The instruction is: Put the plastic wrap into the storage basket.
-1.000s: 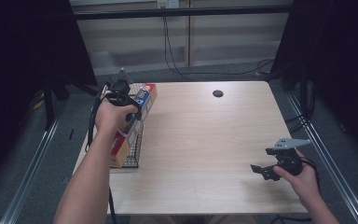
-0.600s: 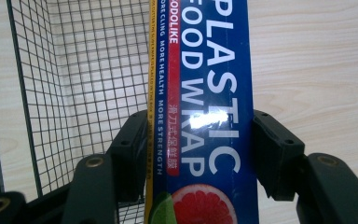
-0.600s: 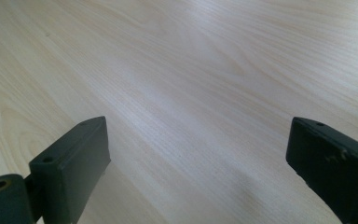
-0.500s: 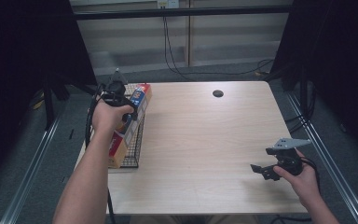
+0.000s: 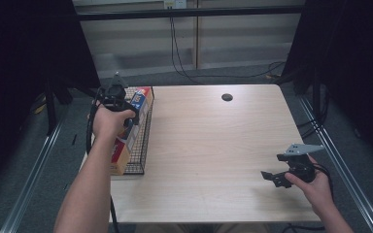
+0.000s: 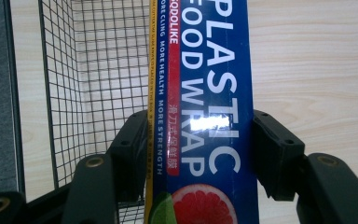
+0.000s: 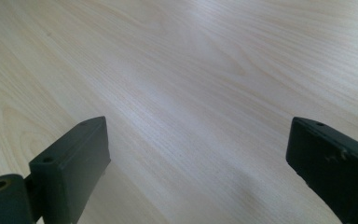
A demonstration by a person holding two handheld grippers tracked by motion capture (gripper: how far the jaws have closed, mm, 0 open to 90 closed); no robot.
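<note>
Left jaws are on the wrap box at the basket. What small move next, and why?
Probably lift it straight up: the left gripper is shut on the plastic wrap box, which stands along the wire basket wall. The right gripper sits open and idle.

The high view looks forward and down over the whole desk from the person's side, while the left gripper view looks closely down on the wire basket at the desk's left edge, which both show, and the right gripper view skims low across bare desktop near the right edge.
</note>
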